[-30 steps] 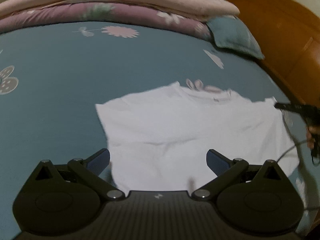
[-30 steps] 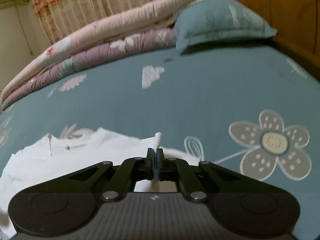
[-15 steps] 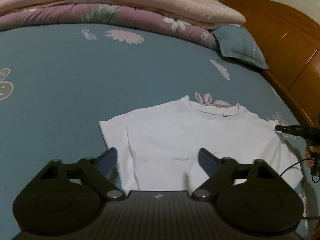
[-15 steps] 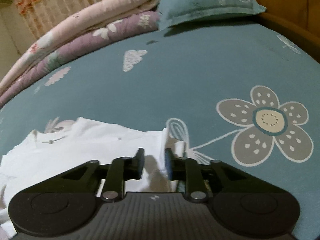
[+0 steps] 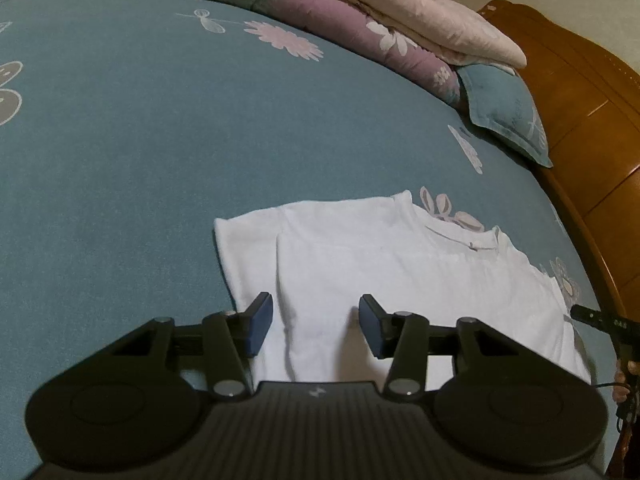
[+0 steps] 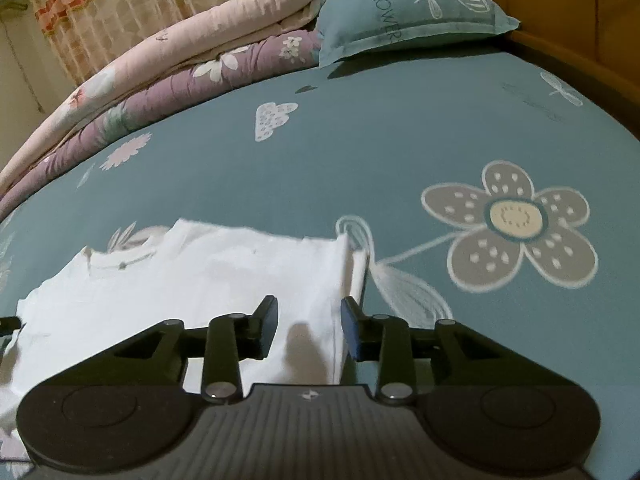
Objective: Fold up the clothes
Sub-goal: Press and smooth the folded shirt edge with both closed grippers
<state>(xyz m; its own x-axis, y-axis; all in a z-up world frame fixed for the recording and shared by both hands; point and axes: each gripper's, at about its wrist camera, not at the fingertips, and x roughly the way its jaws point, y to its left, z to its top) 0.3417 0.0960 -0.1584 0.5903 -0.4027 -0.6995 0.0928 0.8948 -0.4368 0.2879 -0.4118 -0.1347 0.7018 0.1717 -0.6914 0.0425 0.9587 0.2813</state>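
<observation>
White T-shirt spread flat, lower centre, on teal sheet. Left gripper apart, just narrowing over left edge; right gripper apart, just widening, empty. Probably regrasping; next, pinching both edges.

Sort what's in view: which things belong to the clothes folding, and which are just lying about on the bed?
Part of the job:
white T-shirt, spread flat
left gripper, jaws closing, nothing pinched
right gripper, jaws opening after letting go

Just lying about:
teal pillow
folded quilts
flowered bedsheet
wooden headboard
</observation>
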